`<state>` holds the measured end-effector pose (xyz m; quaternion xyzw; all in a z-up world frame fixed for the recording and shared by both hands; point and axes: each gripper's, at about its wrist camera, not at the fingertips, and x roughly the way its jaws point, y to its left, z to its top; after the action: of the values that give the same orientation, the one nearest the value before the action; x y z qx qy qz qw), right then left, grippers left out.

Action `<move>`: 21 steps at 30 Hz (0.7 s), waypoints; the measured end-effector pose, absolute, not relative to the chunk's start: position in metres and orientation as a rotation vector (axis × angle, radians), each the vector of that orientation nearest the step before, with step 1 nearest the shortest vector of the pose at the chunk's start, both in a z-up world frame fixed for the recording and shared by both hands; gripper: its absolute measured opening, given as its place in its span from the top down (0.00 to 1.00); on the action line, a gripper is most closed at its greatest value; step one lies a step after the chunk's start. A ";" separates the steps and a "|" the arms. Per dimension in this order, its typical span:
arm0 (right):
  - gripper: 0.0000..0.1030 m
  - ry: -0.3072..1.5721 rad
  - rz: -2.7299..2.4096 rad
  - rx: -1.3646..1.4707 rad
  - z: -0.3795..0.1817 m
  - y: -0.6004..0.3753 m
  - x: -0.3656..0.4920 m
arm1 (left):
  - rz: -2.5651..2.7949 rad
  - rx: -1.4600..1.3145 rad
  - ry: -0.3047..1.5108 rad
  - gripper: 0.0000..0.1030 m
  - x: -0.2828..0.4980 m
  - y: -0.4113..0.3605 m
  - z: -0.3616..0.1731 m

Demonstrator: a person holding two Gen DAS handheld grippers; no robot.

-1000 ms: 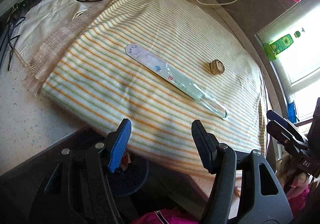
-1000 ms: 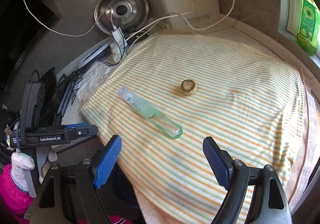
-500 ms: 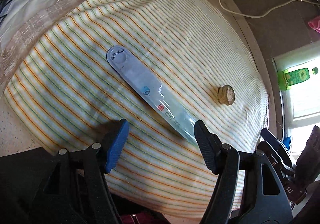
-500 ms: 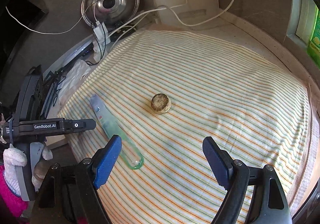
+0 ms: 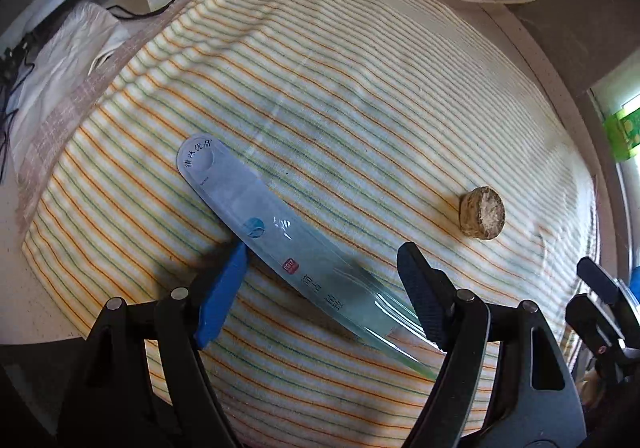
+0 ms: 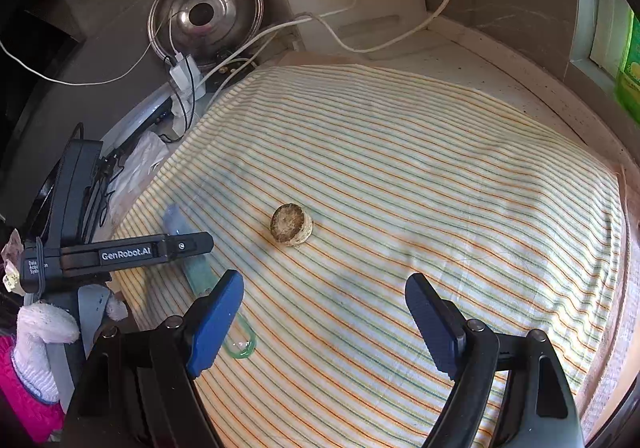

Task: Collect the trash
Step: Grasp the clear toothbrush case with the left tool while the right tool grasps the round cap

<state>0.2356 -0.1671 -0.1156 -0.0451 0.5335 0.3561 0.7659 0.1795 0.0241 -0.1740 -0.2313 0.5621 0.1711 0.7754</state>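
Trash items are found lying on a cream cloth with orange and green stripes spread over a pale countertop: a long, flat, clear plastic toothbrush package with a rounded end and printed label and a small, round, tan cork-like stopper. The package is laid diagonally, and its middle is seen between the fingers of the left gripper, whose jaws are opening; the blue pad is just beside the package edge, and the pads are not pressed on it. The stopper is set well apart from the package, toward the window side. In the right wrist view the right gripper is held above the cloth with its jaws wide apart and nothing between them, the stopper lying ahead of it. A white-gloved hand is seen on the left gripper's handle. A round steel lid and white cables are noted at the back wall.
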 end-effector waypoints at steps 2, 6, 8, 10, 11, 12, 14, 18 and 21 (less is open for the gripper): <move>0.17 1.158 0.775 -0.100 -0.116 -0.167 0.238 | 0.360 -0.437 1.214 0.24 0.184 0.016 -0.175; 0.17 1.161 0.774 -0.105 -0.118 -0.166 0.243 | 0.337 -0.363 1.201 0.33 0.189 0.009 -0.176; 0.17 1.165 0.772 -0.098 -0.120 -0.166 0.244 | 0.314 -0.346 1.193 0.38 0.191 0.010 -0.176; 0.17 1.167 0.773 -0.093 -0.121 -0.166 0.246 | 0.287 -0.356 1.188 0.42 0.192 0.017 -0.174; 0.17 1.168 0.774 -0.094 -0.122 -0.165 0.246 | 0.276 -0.362 1.187 0.45 0.192 0.020 -0.173; 0.17 1.169 0.775 -0.095 -0.123 -0.164 0.246 | 0.266 -0.367 1.183 0.47 0.193 0.023 -0.172; 0.17 1.172 0.781 -0.095 -0.125 -0.162 0.246 | 0.249 -0.374 1.188 0.50 0.194 0.031 -0.170; 0.17 1.179 0.800 -0.109 -0.131 -0.153 0.248 | 0.221 -0.358 1.200 0.50 0.205 0.037 -0.167; 0.19 1.185 0.816 -0.128 -0.136 -0.145 0.248 | 0.221 -0.386 1.244 0.37 0.211 0.033 -0.170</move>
<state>0.2482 -0.1447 -0.1361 -0.0586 0.5424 0.3733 0.7503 0.2112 0.0328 -0.1700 -0.1792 0.5777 0.1026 0.7897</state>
